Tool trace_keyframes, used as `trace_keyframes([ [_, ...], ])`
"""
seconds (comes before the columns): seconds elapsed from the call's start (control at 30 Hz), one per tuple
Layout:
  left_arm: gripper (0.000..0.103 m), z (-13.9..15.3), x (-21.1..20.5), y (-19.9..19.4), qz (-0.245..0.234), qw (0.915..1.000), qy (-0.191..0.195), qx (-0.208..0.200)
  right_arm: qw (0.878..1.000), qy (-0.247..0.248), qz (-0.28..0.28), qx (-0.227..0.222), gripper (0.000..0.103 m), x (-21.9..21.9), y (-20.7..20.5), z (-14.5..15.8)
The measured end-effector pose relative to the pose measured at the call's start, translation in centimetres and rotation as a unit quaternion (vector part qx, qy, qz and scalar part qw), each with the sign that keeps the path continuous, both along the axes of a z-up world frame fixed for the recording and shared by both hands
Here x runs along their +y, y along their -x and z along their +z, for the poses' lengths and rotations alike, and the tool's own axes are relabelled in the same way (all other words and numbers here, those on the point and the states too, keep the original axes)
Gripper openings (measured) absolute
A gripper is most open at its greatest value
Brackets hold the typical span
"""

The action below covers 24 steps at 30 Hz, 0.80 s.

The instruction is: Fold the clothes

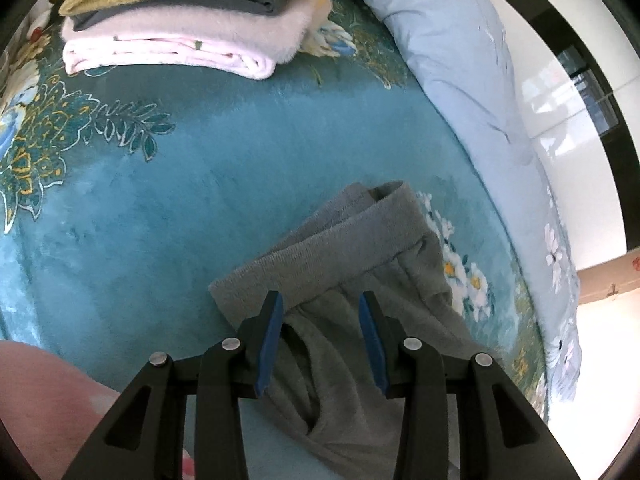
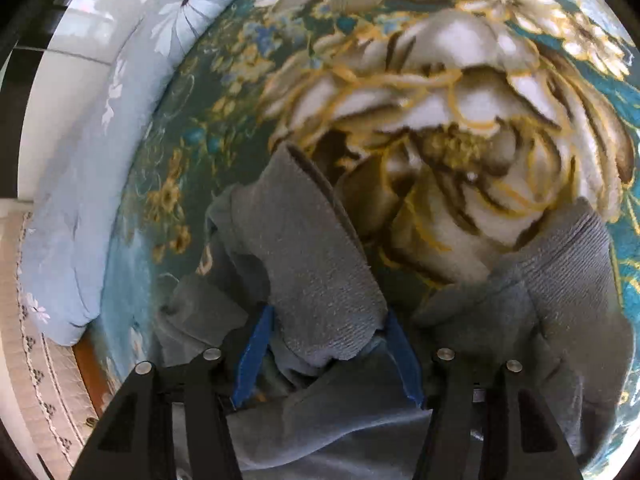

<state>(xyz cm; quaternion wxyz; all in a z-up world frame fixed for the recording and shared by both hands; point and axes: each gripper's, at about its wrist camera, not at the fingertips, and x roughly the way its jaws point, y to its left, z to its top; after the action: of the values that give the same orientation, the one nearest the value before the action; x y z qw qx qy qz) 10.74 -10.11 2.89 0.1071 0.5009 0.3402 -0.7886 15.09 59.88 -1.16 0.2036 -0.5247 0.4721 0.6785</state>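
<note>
Both the left gripper (image 1: 321, 300) and right gripper (image 2: 328, 316) gape over loose grey sweatpants (image 1: 352, 280), seemingly gripping nothing; stacked folded clothes (image 1: 180, 24) sit at 11 o'clock, so next comes pinching a ribbed edge.

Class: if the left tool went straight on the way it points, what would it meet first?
Most likely the ribbed waistband of the grey trousers, just past the open left tool; depth is uncertain.

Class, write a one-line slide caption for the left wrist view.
Open left hand-held gripper poised over grey ribbed-waistband trousers on a teal floral blanket.
</note>
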Motion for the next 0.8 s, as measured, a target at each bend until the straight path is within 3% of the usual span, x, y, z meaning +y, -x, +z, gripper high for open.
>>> trace_keyframes([
  [0.1,0.04,-0.2,0.1,0.2,-0.005,1.0,0.001,-0.002,1.0,0.0,-0.013,0.004,0.061,0.1,-0.1,0.2],
  [0.17,0.04,-0.2,0.0,0.2,-0.002,1.0,-0.001,-0.001,1.0,0.0,-0.021,0.019,0.046,-0.1,0.0,0.3],
  [0.2,0.04,-0.2,0.0,0.1,-0.001,1.0,-0.002,-0.001,0.999,0.003,-0.023,0.023,0.024,-0.2,0.2,0.2],
  [0.33,0.04,-0.3,-0.2,-0.1,0.005,1.0,-0.006,0.001,0.999,-0.019,-0.021,0.033,0.017,-0.3,2.0,1.9],
  [0.43,0.04,-0.4,-0.3,-0.2,0.008,0.9999,-0.007,0.003,0.992,-0.085,0.005,0.092,0.017,1.2,3.8,7.7],
  [0.5,0.04,-0.5,-0.2,-0.1,0.009,0.9999,-0.007,0.005,0.978,-0.141,0.016,0.156,0.017,2.9,3.9,12.9],
  [0.6,0.04,-0.6,-0.3,0.1,0.011,0.9999,-0.008,0.003,0.956,-0.206,-0.001,0.208,0.017,5.4,2.2,18.0],
  [0.67,0.04,-0.7,-0.4,0.3,0.01,0.9999,-0.01,0.0,0.954,-0.238,-0.009,0.184,0.017,6.7,1.1,17.9],
  [0.73,0.04,-0.7,-0.5,0.4,0.008,0.9999,-0.011,-0.004,0.963,-0.25,-0.004,0.095,0.017,7.6,0.7,14.0],
  [0.8,0.04,-0.6,-0.8,0.6,0.005,0.9999,-0.014,-0.006,0.972,-0.229,-0.016,0.042,0.017,7.6,0.1,9.9],
])
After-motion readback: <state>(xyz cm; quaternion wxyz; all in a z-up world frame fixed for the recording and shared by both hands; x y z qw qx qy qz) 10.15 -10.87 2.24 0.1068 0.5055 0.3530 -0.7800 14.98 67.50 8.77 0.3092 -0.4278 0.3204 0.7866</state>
